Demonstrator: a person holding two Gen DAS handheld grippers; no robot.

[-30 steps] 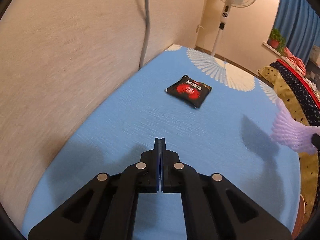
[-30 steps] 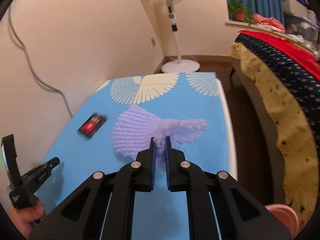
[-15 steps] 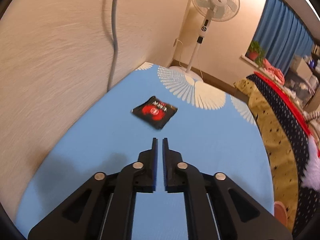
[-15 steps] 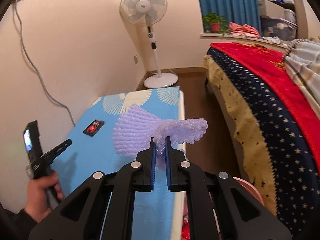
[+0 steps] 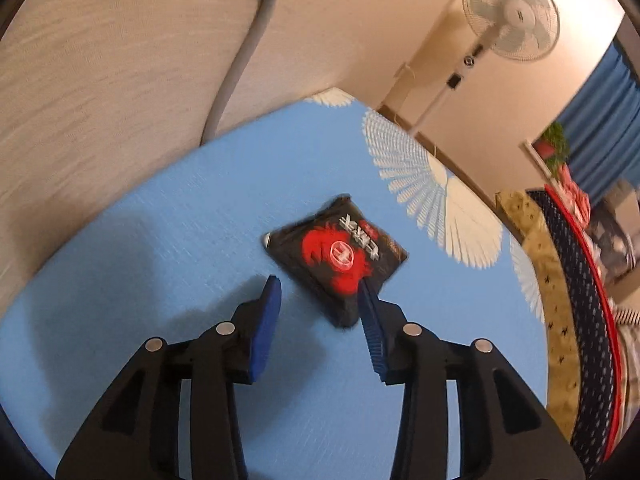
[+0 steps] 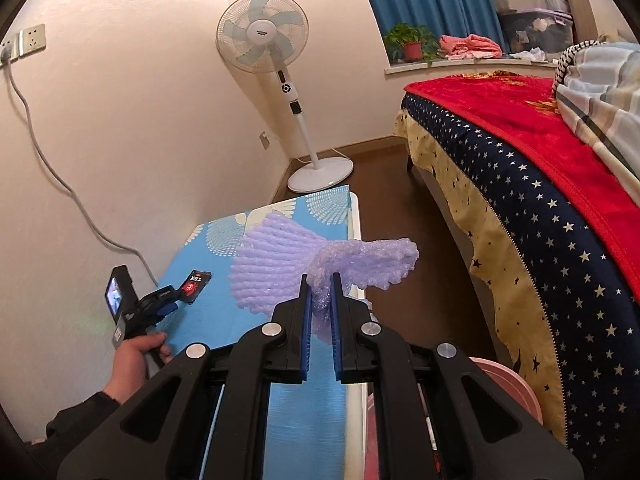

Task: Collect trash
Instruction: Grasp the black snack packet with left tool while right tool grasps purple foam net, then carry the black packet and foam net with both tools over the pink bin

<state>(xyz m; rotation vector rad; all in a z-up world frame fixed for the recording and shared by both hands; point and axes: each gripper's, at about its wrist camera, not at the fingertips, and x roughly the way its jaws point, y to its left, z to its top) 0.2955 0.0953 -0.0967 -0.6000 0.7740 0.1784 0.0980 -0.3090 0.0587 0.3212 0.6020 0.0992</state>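
**A:** Where is the left gripper (image 5: pixel 318 294) right now?

**B:** Low over the blue table (image 5: pixel 168 240), pointing steeply down at the black-and-red packet (image 5: pixel 336 256). Its jaws stand partly apart, and they have just been opening. The near corner of the packet lies between the blue pads (image 5: pixel 268 320), but neither pad presses on it; the packet lies flat on the cloth.

**A:** And from the other camera?

**B:** The right wrist view shows the person's left hand (image 6: pixel 136 354) wrapped around the handle, dark sleeve (image 6: pixel 80 416) behind it, the left gripper (image 6: pixel 172 300) angled forward and down with its tips at the packet (image 6: pixel 195 281) — the packet sits toward the wall side of the table (image 6: pixel 296 408).

**A:** What about the right gripper (image 6: pixel 319 280)?

**B:** Nearly closed, clamped on a pinched fold of the purple foam netting (image 6: pixel 280 256). The netting fans out beyond the fingertips on both sides and hangs clear above the table, held up near the table's outer edge. The gripper tilts gently downward.

**A:** Anything below it?

**B:** A pink bin (image 6: pixel 516 388) shows at the lower right, on the floor between the table and the bed (image 6: pixel 540 184). A standing fan (image 6: pixel 264 36) is at the far end of the table, and a grey cable (image 6: pixel 60 176) runs down the wall.
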